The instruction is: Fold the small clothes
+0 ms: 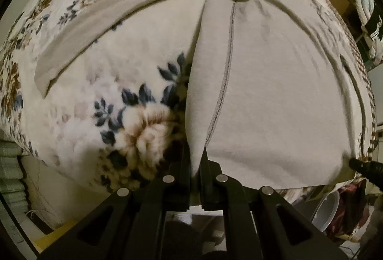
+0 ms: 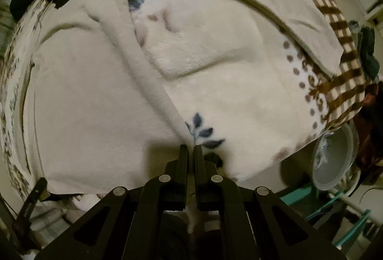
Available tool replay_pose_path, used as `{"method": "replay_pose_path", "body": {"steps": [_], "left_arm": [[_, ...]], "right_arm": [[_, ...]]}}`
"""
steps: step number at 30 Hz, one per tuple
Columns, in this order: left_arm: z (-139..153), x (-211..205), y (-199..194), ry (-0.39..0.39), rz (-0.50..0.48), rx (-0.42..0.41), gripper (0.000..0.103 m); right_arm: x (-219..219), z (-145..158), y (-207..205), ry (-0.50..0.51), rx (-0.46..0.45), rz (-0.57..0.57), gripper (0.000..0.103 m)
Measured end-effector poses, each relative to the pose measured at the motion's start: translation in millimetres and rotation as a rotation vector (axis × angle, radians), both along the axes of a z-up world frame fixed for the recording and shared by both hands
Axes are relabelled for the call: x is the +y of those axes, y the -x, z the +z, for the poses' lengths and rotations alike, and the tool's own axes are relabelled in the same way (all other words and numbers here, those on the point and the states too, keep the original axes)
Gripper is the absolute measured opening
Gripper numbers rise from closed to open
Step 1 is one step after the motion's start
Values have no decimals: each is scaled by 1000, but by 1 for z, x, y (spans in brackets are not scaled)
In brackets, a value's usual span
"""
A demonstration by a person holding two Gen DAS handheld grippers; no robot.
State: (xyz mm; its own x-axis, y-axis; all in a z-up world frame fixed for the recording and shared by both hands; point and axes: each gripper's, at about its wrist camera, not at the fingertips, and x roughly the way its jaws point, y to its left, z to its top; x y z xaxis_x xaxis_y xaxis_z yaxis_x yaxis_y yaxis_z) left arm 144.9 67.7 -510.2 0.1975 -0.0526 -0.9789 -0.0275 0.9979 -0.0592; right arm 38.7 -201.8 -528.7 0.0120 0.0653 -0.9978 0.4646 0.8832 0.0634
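Covering most of a floral fleece blanket (image 1: 134,116), beige garment (image 1: 275,92) lying spread, far edges blurring. Clamping its near hem: left gripper (image 1: 196,159) and right gripper (image 2: 190,152). Sitting half-hidden beyond the blanket edge, white bowl (image 2: 335,164).

No legible text, label, brand, number or sign in either wrist view: none on the beige knit garment (image 1: 275,92), none on the cream floral fleece blanket (image 1: 119,83), none on the black two-finger grippers.
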Motion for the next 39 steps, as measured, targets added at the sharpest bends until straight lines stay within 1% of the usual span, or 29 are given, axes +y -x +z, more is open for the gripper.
{"method": "replay_pose_path", "body": {"steps": [2, 4, 5, 6, 8, 9, 10, 11, 13, 14, 15, 17, 18, 19, 20, 22, 23, 25, 26, 28, 31, 33, 35, 36, 37, 39], "left_arm": [[-17, 6, 3, -14, -14, 43, 3], [-39, 7, 4, -25, -8, 108, 3], [-43, 12, 3, -21, 11, 125, 4], [-39, 18, 3, -13, 29, 122, 6], [-29, 24, -2, -8, 29, 106, 6], [-19, 26, -4, -13, 31, 97, 6], [-8, 28, -7, -7, 36, 85, 6], [-1, 30, -10, 1, 38, 74, 7], [15, 32, -21, 1, 34, 48, 20], [24, 30, -29, 12, 20, 25, 38], [29, 27, -35, 12, 13, 9, 65], [39, 18, -52, 11, -19, -30, 91], [40, 10, -63, 7, -42, -43, 91], [41, -6, -67, 1, -63, -45, 91], [42, -15, -78, 1, -81, -45, 91], [42, -46, -91, -9, -120, -61, 91], [45, -60, -99, -11, -135, -68, 91], [39, -84, -121, -27, -176, -71, 91], [33, -97, -127, -41, -203, -64, 91], [33, -124, -135, -67, -233, -52, 91], [27, -143, -142, -98, -249, -36, 91], [22, -154, -148, -120, -259, -23, 91], [16, -161, -152, -142, -268, -21, 91], [11, -165, -155, -147, -270, -16, 91], [6, -167, -156, -151, -268, -8, 91], [1, -170, -161, -146, -255, -1, 91]], "right_arm": [[5, -3, -7, 2, 26, -12, 4], [8, -23, -35, -10, 60, -27, 5], [11, -28, -43, -22, 72, -31, 5], [10, -28, -48, -50, 88, -43, 5], [13, -39, -62, -97, 109, -80, 16], [16, -42, -66, -128, 117, -103, 27], [10, -41, -87, -186, 109, -143, 39], [7, -38, -94, -215, 89, -182, 43], [-3, -25, -104, -226, 25, -285, 50], [-10, -17, -104, -227, -9, -348, 51], [-19, -12, -106, -227, -45, -426, 51], [-41, -8, -107, -238, -120, -591, 51], [-46, -9, -104, -245, -157, -672, 51], [-52, -10, -94, -259, -209, -765, 51], [-65, -24, -84, -269, -257, -842, 51], [-85, -43, -75, -278, -335, -992, 51], [-103, -50, -77, -284, -373, -1060, 51], [-126, -66, -75, -300, -439, -1185, 51], [-132, -75, -79, -308, -471, -1233, 51], [-139, -92, -90, -314, -542, -1323, 51], [-147, -109, -106, -327, -634, -1445, 51], [-150, -115, -113, -335, -684, -1505, 50], [-156, -120, -127, -321, -694, -1527, 30], [-163, -122, -128, -309, -688, -1533, 13], [-168, -123, -134, -296, -672, -1535, 6], [-178, -122, -151, -255, -658, -1528, 4]]}}
